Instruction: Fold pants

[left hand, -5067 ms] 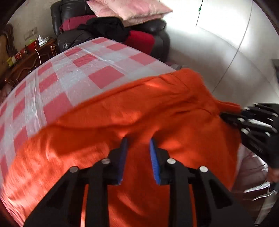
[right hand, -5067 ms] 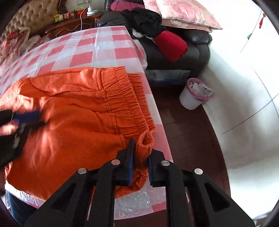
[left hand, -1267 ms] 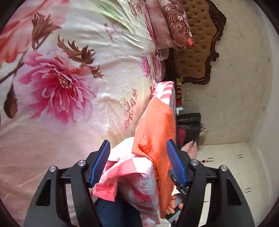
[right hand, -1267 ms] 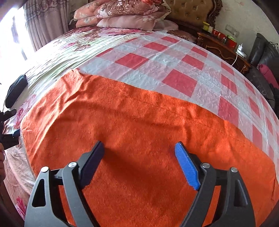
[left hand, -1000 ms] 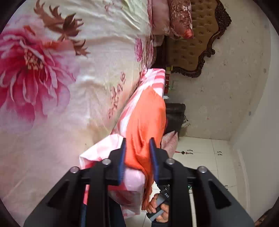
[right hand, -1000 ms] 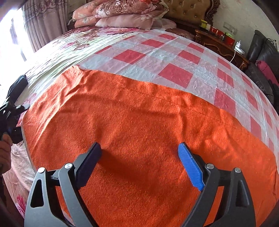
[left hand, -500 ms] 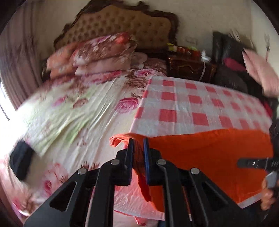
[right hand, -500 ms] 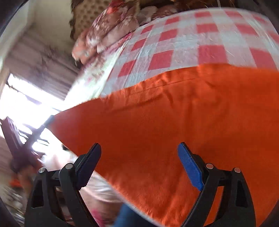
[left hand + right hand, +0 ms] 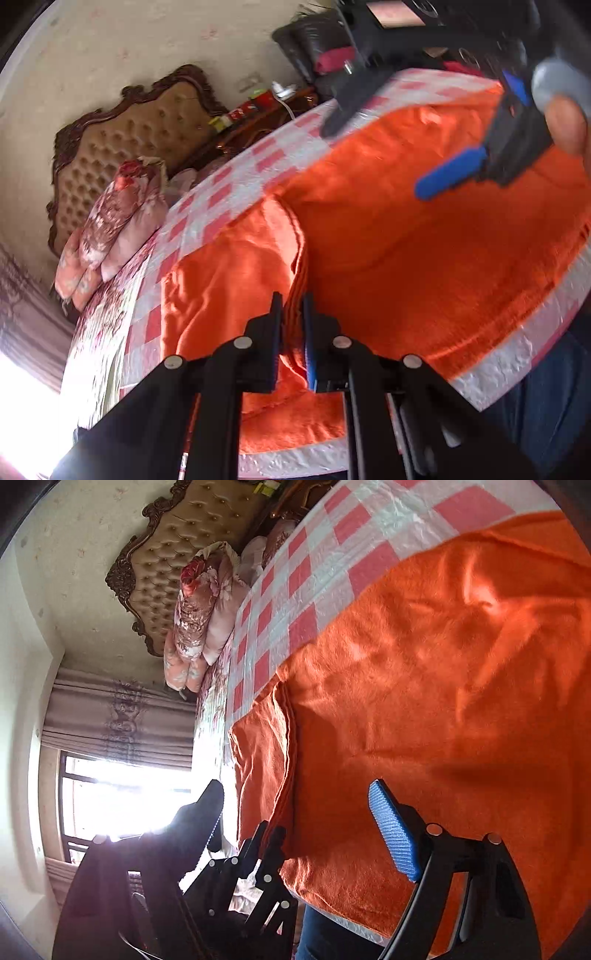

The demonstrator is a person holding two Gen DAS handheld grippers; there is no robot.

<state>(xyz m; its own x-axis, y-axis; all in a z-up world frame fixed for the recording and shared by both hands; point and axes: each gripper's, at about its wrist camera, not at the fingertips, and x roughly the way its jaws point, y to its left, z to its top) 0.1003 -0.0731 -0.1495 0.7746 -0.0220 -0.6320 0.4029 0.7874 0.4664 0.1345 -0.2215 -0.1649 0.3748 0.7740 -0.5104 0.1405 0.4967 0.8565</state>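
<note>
Orange pants [image 9: 406, 258] lie spread on a pink-and-white checked cloth [image 9: 236, 181] on a bed. My left gripper [image 9: 292, 310] is shut on the pants' leg end and holds it lifted and folded back over the rest of the fabric. It also shows in the right wrist view [image 9: 271, 834], pinching the pants [image 9: 424, 686] at their near edge. My right gripper [image 9: 295, 801] is open and empty, hovering just above the pants. It shows in the left wrist view [image 9: 388, 147] at the upper right, jaws wide apart.
A tufted headboard [image 9: 147, 129] and floral pillows [image 9: 118, 221] stand at the bed's far end. A nightstand with small items [image 9: 258, 107] sits beside it. A bright window with curtains [image 9: 122, 775] is to the left. The person's jeans [image 9: 554, 406] are at the bed edge.
My left gripper closed on the pants' leg end and has carried it up and over toward the middle of the pants. My right gripper stayed open and tilted sideways over the fabric.
</note>
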